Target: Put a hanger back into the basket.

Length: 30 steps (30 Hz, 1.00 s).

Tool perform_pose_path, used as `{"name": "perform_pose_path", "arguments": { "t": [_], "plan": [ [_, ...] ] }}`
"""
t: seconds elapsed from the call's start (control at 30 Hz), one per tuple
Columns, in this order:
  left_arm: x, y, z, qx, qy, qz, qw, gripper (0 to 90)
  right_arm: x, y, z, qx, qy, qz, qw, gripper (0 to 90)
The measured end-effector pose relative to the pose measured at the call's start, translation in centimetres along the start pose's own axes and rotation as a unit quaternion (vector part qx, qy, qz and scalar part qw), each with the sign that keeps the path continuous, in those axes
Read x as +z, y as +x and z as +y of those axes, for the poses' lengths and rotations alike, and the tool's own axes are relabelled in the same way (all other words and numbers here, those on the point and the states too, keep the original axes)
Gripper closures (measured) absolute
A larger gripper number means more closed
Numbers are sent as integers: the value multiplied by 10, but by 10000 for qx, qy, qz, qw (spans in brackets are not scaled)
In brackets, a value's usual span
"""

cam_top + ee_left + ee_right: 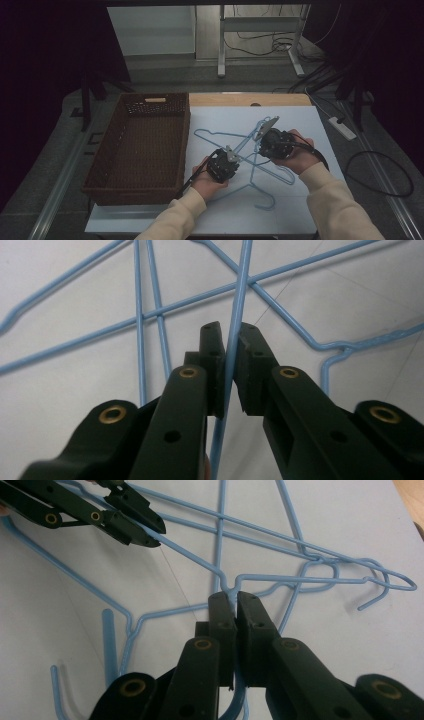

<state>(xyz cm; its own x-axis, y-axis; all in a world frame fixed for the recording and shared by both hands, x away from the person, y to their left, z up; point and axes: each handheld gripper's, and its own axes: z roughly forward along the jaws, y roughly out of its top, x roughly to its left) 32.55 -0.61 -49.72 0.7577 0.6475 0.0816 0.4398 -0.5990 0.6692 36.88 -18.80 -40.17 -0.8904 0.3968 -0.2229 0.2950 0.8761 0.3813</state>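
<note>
High view: I see a tangle of light blue wire clothes hangers (255, 160) lying on the pale sheet (310, 125) that covers the counter (225, 99), just right of a dark brown woven basket (112, 187). The basket has cut-out handles and I see nothing inside it.

Left gripper view: my left gripper (231, 347) has its jaws drawn narrow, pinching one blue hanger wire (239, 290) that runs straight up between them. In the high view this gripper (229, 152) sits low in the tangle, nearest the basket.

Right gripper view: my right gripper (236, 600) has its jaws closed on a hanger wire at a bend. In the high view it (265, 129) works the upper right of the pile, well apart from the basket.
</note>
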Motion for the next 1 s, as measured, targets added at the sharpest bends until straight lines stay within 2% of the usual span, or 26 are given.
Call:
{"name": "perform_pose_path", "arguments": {
  "t": [0.1, 0.17, 0.23, 0.3, 0.33, 0.37, 0.4, 0.47, 0.53, 0.57, 0.6, 0.63, 0.7, 0.83, 0.97, 1.0],
  "plan": [
    [-1, 0, -1, 173, -65, 1, 9998, 848, -1, 1, -1, 11, -115, -68, 9999, 846],
    [-2, -1, 0, 206, -129, 13, 9997, 860, -3, -1, -2, 188, -360, -87, 9991, 781],
    [-2, -1, 0, 221, -163, 47, 9996, 865, -7, -3, -5, 530, -801, -105, 9953, 640],
    [-2, 0, 0, 242, -145, 76, 9996, 865, -11, -5, -7, 804, -1175, -211, 9896, 546],
    [-2, 0, 0, 242, -145, 76, 9996, 865, -11, -5, -7, 804, -1175, -211, 9896, 546],
    [-2, 0, -1, 246, -161, 104, 9995, 865, -14, -6, -9, 948, -1396, -295, 9852, 510],
    [-3, 0, -1, 230, -199, 118, 9995, 865, -18, -8, -13, 1095, -1699, -449, 9783, 478],
    [-4, 0, -1, 188, -264, 162, 9993, 866, -28, -11, -22, 1406, -2301, -518, 9616, 449],
    [-5, 1, 0, 137, -311, 180, 9993, 866, -35, -13, -31, 1506, -2663, -576, 9503, 431],
    [-5, 1, 0, 137, -311, 180, 9993, 866, -35, -13, -31, 1506, -2663, -576, 9503, 431],
    [-5, 1, 0, 97, -336, 205, 9992, 866, -37, -13, -35, 1551, -2792, -550, 9460, 422],
    [-7, 2, 0, 71, -385, 227, 9990, 866, -43, -12, -48, 1657, -3053, -483, 9365, 399],
    [-8, 2, 0, 4, -468, 241, 9986, 867, -44, -10, -56, 1690, -3088, -457, 9349, 393],
    [-11, 3, 1, -124, -586, 241, 9979, 867, -42, -4, -71, 1747, -3087, -451, 9339, 377],
    [-15, 3, 2, -165, -704, 310, 9969, 868, -33, 6, -90, 1788, -3045, -416, 9347, 372],
    [-17, 4, 3, -217, -791, 366, 9960, 868, -31, 8, -95, 1814, -3050, -390, 9341, 372]
  ]
}}
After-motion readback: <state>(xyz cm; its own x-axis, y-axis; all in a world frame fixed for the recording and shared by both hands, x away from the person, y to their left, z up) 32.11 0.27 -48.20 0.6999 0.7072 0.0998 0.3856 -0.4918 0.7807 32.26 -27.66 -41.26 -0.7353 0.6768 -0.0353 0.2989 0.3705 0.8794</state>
